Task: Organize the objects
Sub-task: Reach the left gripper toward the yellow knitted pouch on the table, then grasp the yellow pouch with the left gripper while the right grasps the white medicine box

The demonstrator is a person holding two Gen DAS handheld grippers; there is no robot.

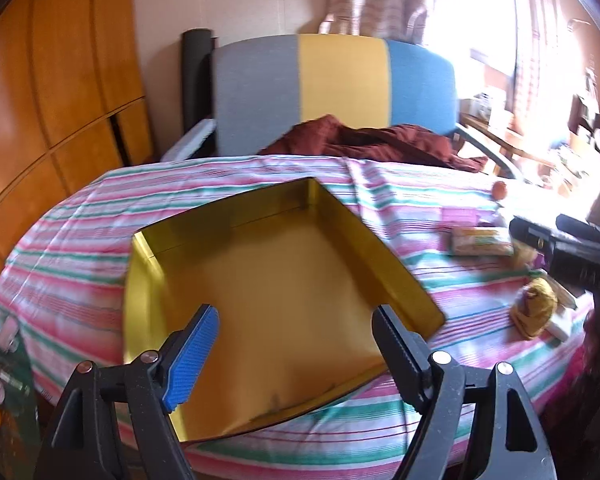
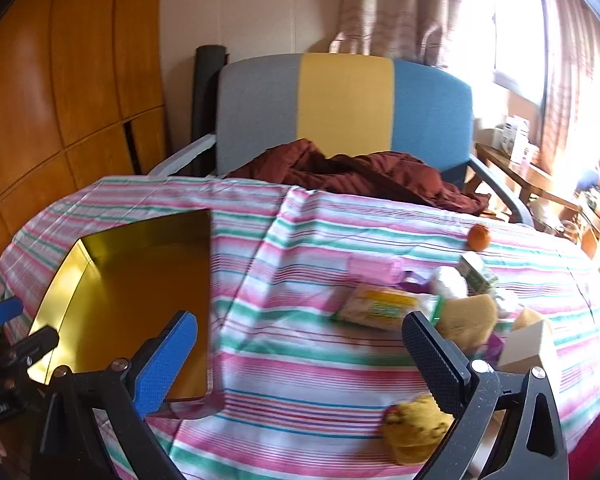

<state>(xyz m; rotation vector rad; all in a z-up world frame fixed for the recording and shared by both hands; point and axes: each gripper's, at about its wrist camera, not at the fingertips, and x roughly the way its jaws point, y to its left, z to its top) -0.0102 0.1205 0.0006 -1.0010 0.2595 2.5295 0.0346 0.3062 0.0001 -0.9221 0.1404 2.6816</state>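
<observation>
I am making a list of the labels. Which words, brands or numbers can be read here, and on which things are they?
None can be read.
Yellow-green packet: print too blurred.
Pink packet: no legible text.
Small green-white carton: print too small.
Gold tin: no text.

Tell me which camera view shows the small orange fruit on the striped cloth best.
The right wrist view: the orange fruit appears round and distinct beyond the snack pile. In the left wrist view the fruit is smaller, near the glare.
</observation>
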